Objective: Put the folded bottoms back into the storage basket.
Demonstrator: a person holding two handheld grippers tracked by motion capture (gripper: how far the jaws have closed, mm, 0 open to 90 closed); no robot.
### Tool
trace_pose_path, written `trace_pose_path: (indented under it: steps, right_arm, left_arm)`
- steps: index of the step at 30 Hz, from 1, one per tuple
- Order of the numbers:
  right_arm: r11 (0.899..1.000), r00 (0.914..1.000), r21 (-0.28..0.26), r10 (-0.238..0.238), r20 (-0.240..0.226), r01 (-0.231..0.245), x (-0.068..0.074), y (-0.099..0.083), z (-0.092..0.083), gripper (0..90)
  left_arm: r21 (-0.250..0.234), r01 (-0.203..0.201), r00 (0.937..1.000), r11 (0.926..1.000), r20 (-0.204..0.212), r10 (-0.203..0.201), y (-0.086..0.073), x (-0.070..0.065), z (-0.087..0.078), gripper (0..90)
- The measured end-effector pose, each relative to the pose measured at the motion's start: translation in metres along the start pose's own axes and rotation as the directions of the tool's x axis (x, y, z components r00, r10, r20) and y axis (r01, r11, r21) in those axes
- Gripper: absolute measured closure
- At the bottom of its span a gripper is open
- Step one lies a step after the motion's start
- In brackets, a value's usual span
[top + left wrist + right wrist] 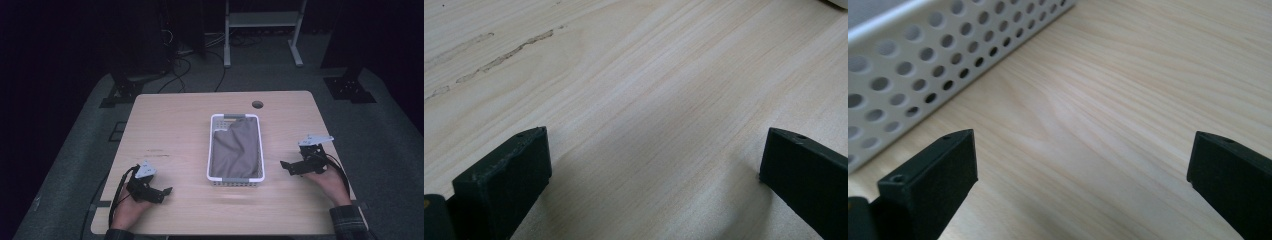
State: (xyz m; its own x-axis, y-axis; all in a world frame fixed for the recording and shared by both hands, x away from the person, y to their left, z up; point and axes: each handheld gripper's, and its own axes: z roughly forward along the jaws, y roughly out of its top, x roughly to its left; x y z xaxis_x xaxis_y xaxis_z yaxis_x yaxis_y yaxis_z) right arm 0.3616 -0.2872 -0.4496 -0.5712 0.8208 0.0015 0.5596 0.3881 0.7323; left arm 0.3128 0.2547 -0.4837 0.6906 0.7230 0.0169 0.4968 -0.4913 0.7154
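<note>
Right claw [291, 167] sits low over the table [170, 130], just beside the right wall of the white basket [235, 182]. Its jaws are wide apart w/ nothing between them, only bare wood. In the right gripper view the basket [923, 65] wall w/ rows of round holes runs past the left jaw, close but not touching.

Left claw [161, 194] is near the front left part of the table, well apart from the basket. Its jaws are wide apart too, w/ nothing between them. In the left gripper view they hang over plain wood w/ some scratchy marks [504, 57] farther off.

Grey cloth [237, 150] lies inside the basket, filling most of it; a bit of the basket floor shows at the far end. Basket sits in the middle of the table, long side pointing away from the person. Round hole [257, 104] in the table is just past the basket's far right corner.

No words, labels or brand names can be read anywhere.
</note>
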Motion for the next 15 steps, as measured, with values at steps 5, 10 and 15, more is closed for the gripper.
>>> trace_pose_path:
  steps: [5,10,15]
  right_arm:
    - [1.0,0.9992,0.031,0.005,0.041,-0.007,-0.007,-0.007,0.007,0.0]
    - [0.998,0.9987,0.048,0.025,0.044,-0.027,-0.013,-0.014,0.013,0.0]
    - [0.997,0.9979,0.056,0.048,0.043,-0.051,-0.019,-0.02,0.016,0.0]
  left_arm:
    - [0.0,-0.002,1.0,1.0,0.002,0.002,0.0,0.0,0.0,0.0]
    - [0.0,-0.003,1.0,1.0,0.003,0.003,0.0,0.0,0.0,0.0]
    - [0.0,-0.003,1.0,1.0,0.003,0.003,0.0,0.0,0.0,0.0]
